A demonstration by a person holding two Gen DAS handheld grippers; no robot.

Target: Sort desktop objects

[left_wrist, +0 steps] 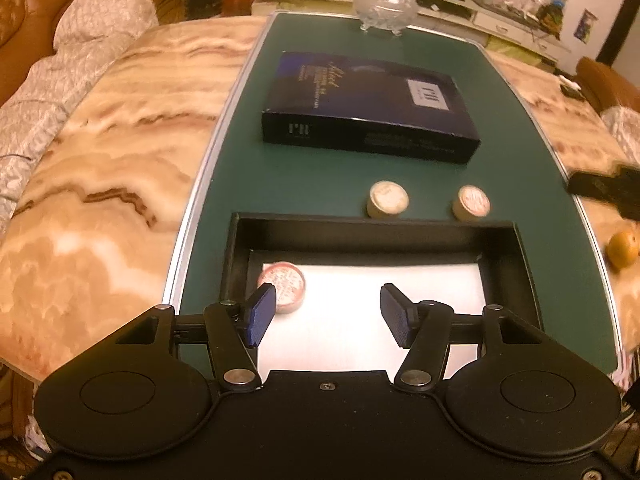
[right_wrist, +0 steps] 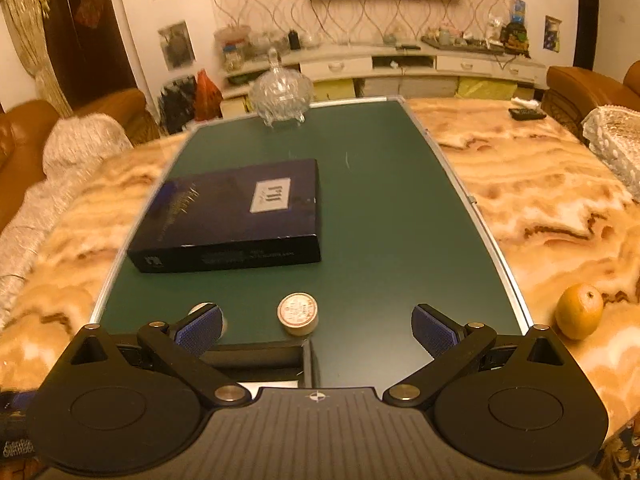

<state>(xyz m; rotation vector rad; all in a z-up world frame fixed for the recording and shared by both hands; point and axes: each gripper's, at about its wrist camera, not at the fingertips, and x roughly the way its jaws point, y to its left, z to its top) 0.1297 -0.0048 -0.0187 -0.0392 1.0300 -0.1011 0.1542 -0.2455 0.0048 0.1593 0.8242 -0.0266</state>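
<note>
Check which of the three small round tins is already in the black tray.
The pink-topped tin at the tray's left end; the other two sit on the green mat beyond its far wall.

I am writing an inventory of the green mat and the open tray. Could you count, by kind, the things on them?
Small round tins: 3 (one in the black tray at, two on the green mat at and)
Dark flat box: 1
Black tray: 1
Glass lidded dish: 1
Total: 6
</note>
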